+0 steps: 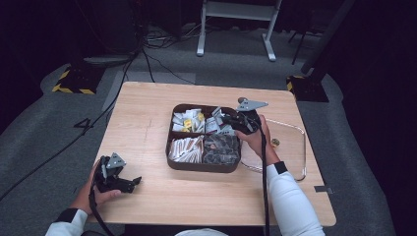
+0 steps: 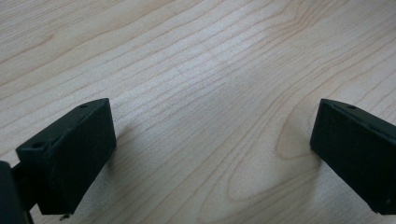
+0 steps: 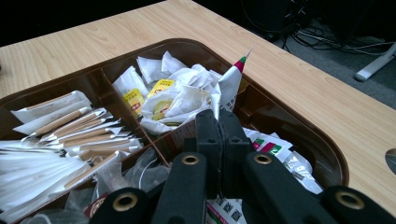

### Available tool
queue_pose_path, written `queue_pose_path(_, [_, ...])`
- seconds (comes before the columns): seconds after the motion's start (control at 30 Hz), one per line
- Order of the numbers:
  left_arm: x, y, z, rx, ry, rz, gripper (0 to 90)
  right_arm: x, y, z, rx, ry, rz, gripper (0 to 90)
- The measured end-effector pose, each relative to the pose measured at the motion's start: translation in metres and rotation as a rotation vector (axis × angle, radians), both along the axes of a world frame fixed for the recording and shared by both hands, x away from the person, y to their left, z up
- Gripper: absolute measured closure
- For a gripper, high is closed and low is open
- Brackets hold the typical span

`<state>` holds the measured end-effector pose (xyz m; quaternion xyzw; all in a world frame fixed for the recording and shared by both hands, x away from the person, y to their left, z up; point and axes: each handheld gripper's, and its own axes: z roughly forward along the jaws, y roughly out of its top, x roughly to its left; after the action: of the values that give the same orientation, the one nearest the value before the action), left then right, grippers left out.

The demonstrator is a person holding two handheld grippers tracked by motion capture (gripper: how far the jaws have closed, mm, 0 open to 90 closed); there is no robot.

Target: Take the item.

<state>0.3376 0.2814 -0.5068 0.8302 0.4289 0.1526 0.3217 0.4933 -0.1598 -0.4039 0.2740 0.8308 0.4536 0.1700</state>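
In the high view, a brown tray [image 1: 204, 167] with four compartments sits on the middle of a wooden table [image 1: 147, 113]. The right gripper [image 1: 227, 119] hangs over the tray's far right compartment, among white packets [image 1: 212, 124]. The left gripper [image 1: 136, 181] lies on the table well to the near left of the tray, apart from it. A clear lid [image 1: 295, 147] lies just right of the tray.

In the left gripper view, the left gripper [image 2: 212, 144] has its jaws spread wide with only bare table [image 2: 196, 56] between them.

In the right gripper view, the right gripper [image 3: 218, 122] is above the tray [image 3: 327, 154], its jaws pressed together on a white packet with a red and green tip [image 3: 229, 84], which sticks up from between them over the tray's compartments. Paper-wrapped sticks [image 3: 70, 130] fill a compartment to the left.
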Motion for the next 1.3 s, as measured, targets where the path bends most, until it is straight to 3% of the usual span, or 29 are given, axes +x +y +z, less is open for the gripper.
queue_pose_path(0.63, [0.000,0.000,0.000,-0.001,0.002,0.004,0.5,-0.031,-0.019,0.013,0.011,-0.032,0.052,89.4])
queue_pose_path(1.3, [0.000,0.000,0.000,-0.001,0.001,0.004,0.5,-0.067,-0.016,0.016,-0.012,-0.037,0.164,89.3])
